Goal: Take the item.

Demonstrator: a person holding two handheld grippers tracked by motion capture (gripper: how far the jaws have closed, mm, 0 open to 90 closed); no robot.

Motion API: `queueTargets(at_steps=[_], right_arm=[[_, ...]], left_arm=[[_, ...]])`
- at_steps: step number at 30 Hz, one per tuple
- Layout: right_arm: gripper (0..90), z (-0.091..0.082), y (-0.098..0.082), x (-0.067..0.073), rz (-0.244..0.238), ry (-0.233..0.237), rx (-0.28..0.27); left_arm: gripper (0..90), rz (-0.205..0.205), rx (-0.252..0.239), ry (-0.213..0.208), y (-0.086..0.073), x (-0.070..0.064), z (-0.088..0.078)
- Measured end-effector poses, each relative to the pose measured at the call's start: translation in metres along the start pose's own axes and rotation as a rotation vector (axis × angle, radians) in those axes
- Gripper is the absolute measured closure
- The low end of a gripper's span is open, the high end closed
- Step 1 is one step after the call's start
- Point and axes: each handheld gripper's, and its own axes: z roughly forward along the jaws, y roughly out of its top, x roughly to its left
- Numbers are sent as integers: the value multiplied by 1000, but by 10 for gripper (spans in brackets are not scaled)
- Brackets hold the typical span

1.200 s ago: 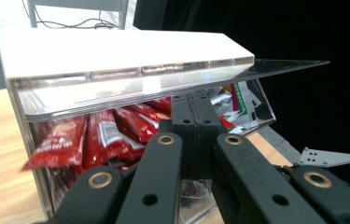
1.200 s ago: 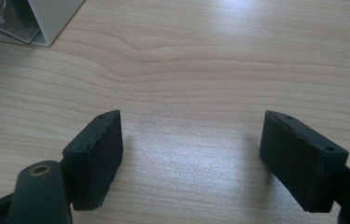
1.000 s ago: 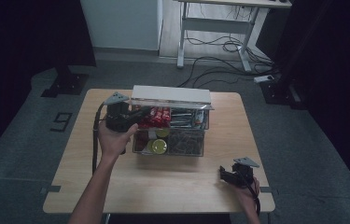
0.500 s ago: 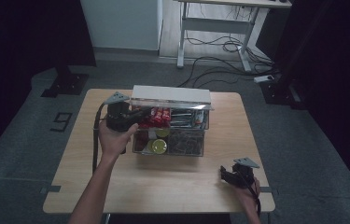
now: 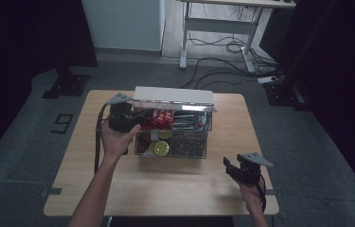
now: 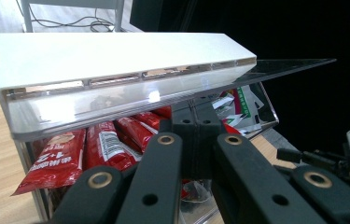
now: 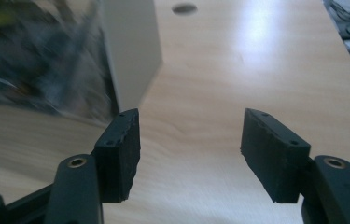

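Left tongs (image 5: 139, 117): together, at box (image 5: 173, 135) lid (image 5: 173, 96), frame centre.
Right tongs (image 5: 227, 165): apart, just closing, empty, lower right, box upper left.

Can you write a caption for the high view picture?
Left gripper shut at a clear snack box; right gripper open above the table.
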Motion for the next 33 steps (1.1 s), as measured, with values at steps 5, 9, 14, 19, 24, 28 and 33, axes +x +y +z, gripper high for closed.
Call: queueTargets(at_steps=[5,9,14,19,24,28,33], right_arm=[[400,-8,23,12,-22,43,-41],[416,-15,42,23,-40,78,-71],[439,-22,67,33,-56,115,-111],[453,-25,84,38,-63,141,-128],[460,-22,94,42,-68,153,-127],[466,-20,97,45,-66,161,-128],[478,-18,101,49,-79,169,-132]], left_arm=[[900,2,2,-1,0,-1,0],[900,-1,3,-2,0,-1,0],[900,-2,3,0,0,-1,0],[900,-1,5,0,1,-1,0],[900,-2,6,0,1,-1,0],[900,-2,6,0,1,-1,0],[900,-3,6,-1,1,-1,0]])
